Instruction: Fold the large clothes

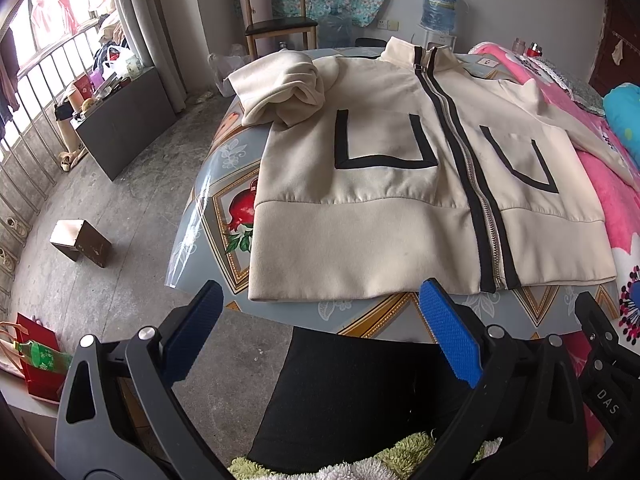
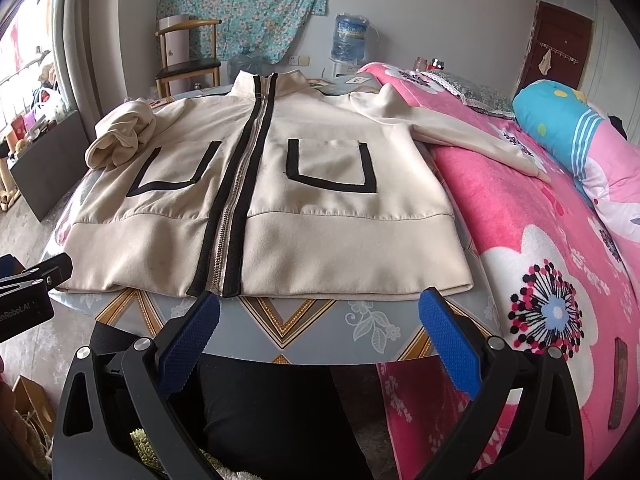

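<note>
the jacket [image 2: 256, 200] lies flat on the table [image 2: 360, 328], zipper running away from both grippers; left gripper [image 1: 320, 320] and right gripper [image 2: 320, 320] hover wide open, empty, near its hem.

- Open air between left gripper [image 1: 320, 332] and jacket [image 1: 400, 168] hem — nothing in the way.
- Same before right gripper [image 2: 320, 330]: bare strip of table [image 2: 320, 328] edge, then hem.
- Both sets of jaws spread wide, nothing between them.
- Bunched sleeve [image 1: 280, 92] heaped on jacket's left shoulder, a lump in any sweep there.
- Pink blanket [image 2: 520, 220] pressed against table's right side, other sleeve [image 2: 460, 128] draped over it — no gap to slip through.
- Clear floor left of table, apart from small box [image 1: 80, 242].
- Chair [image 1: 276, 20] and water bottle [image 1: 440, 6] beyond far edge.
</note>
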A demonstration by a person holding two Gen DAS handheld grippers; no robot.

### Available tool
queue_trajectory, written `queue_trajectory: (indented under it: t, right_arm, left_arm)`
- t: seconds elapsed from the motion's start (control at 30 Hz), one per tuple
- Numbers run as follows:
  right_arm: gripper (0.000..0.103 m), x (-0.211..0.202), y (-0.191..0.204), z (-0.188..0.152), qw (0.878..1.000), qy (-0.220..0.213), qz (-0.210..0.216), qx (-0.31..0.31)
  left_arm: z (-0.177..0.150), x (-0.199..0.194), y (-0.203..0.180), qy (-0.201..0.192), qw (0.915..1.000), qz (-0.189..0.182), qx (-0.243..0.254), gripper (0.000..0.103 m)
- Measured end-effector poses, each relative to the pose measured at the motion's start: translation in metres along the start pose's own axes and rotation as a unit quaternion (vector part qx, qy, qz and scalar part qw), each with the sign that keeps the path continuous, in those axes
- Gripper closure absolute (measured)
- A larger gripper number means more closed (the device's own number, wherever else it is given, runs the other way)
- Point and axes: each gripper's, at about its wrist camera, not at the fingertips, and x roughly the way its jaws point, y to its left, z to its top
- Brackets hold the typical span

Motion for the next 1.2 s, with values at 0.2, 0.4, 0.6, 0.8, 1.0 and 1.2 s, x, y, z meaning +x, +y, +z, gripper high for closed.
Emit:
queue_trajectory:
  t: [0.2,0.4,0.6,0.8,1.0,1.2]
  right_arm:
    - [0.006,0.0,-0.001,0.0,1.0,0.001,0.0,0.0]
    - [0.006,0.001,-0.001,0.0,1.0,0.001,-0.001,-0.001]
    - [0.006,0.001,0.0,0.0,1.0,0.001,0.0,-0.001]
    - [0.006,0.0,-0.004,0.003,1.0,-0.004,-0.002,0.003]
    - [0.006,-0.001,-0.006,0.012,1.0,-0.016,-0.014,0.011]
    - [0.006,-0.003,-0.016,0.032,0.999,-0.043,-0.027,0.016]
  left_arm:
    - [0.0,0.0,0.0,0.0,1.0,0.0,0.0,0.008]
    - [0.0,0.0,0.0,0.0,1.0,0.0,0.0,0.008]
    - [0.0,0.0,0.0,0.0,1.0,0.0,0.0,0.008]
    - [0.004,0.001,0.001,0.001,1.0,-0.004,-0.006,0.008]
    - [0.011,0.005,0.008,0.001,0.9997,-0.021,-0.01,0.008]
    - [0.021,0.01,0.02,-0.013,0.9985,-0.053,-0.01,0.008]
